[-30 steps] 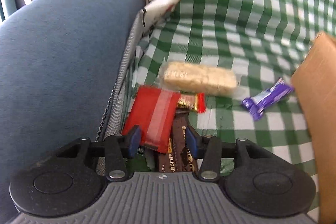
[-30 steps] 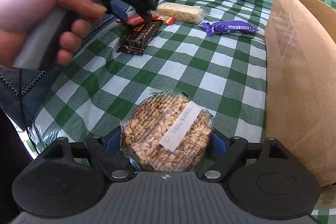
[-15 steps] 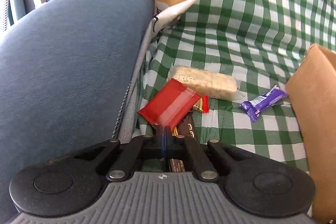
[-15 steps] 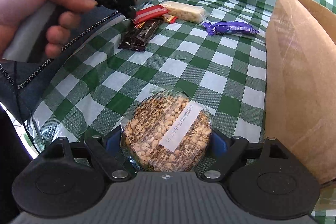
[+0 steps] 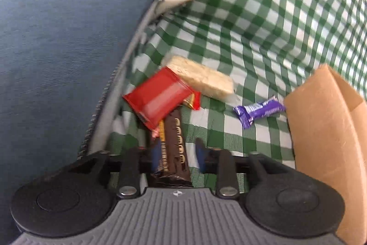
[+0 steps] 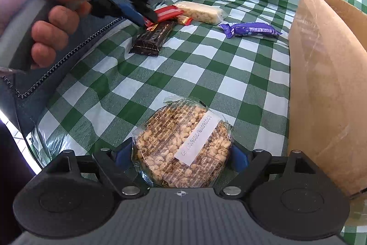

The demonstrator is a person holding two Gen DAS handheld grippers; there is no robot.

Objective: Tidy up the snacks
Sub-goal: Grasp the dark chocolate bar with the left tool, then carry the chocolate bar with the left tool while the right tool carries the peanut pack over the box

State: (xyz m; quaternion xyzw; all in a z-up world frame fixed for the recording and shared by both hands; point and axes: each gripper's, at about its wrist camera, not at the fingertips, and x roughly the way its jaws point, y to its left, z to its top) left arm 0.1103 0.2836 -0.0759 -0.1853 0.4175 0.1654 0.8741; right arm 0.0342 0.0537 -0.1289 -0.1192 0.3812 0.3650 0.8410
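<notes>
Left gripper (image 5: 176,157), jaws opening, straddles dark brown chocolate bar (image 5: 174,144) on green-checked cloth (image 6: 206,75), pads apart from wrapper. Right gripper (image 6: 182,156) clamps round clear-wrapped peanut brittle disc (image 6: 183,146), seemingly bound for brown cardboard box (image 6: 321,84) just beside.

The round puffed-grain cake (image 6: 183,148) carries a white sticker (image 6: 197,138) with a printed code that begins "C20260118/2026"; the last characters are not clear. The dark brown bar (image 5: 175,141) has pale letters along its length, but they are too blurred to read. Small print on the other wrappers is also illegible.
</notes>
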